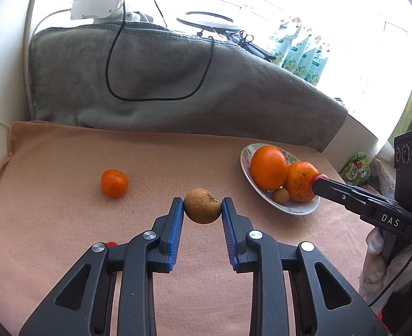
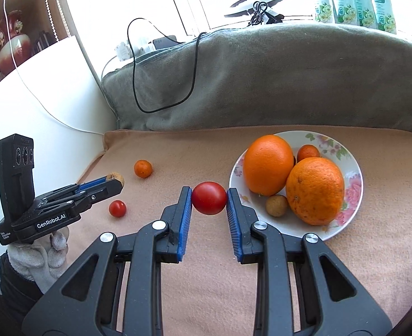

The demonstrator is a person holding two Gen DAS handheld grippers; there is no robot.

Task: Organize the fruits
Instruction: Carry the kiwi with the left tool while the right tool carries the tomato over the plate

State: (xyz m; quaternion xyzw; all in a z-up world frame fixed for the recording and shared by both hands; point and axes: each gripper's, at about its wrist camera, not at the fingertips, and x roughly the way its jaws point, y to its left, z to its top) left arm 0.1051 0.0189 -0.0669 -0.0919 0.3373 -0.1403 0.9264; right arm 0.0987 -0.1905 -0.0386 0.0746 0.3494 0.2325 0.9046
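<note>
A: What does the left gripper [image 1: 202,205] have?

B: Its blue ribbed pads are pressed against both sides of a round brown rough-skinned fruit [image 1: 202,205], which is held clear above the peach-coloured cloth [image 1: 66,196].

A: And the right gripper [image 2: 209,197]?

B: It is clamped on a smooth round red tomato [image 2: 209,197], one pad on each side, just left of the white flower-patterned plate [image 2: 349,196].

A: What lies in that plate?

B: Two large oranges [image 2: 267,165] touching each other, the right one nearer. A small brown round fruit [image 2: 276,205] sits at the near rim, between them, and a small orange citrus [image 2: 308,152] shows behind them at the far side.

A: Anything loose on the cloth?

B: A small mandarin [image 2: 143,168] far to the left, and a small red cherry tomato [image 2: 117,208] nearer, just beside the left gripper's fingers.

A: What is behind?

B: A folded grey-green blanket [image 2: 262,84] along the far edge, with a black cable [image 2: 194,64] looping over it. A light-gloved hand [image 2: 40,252] holds the left gripper at the near left.
</note>
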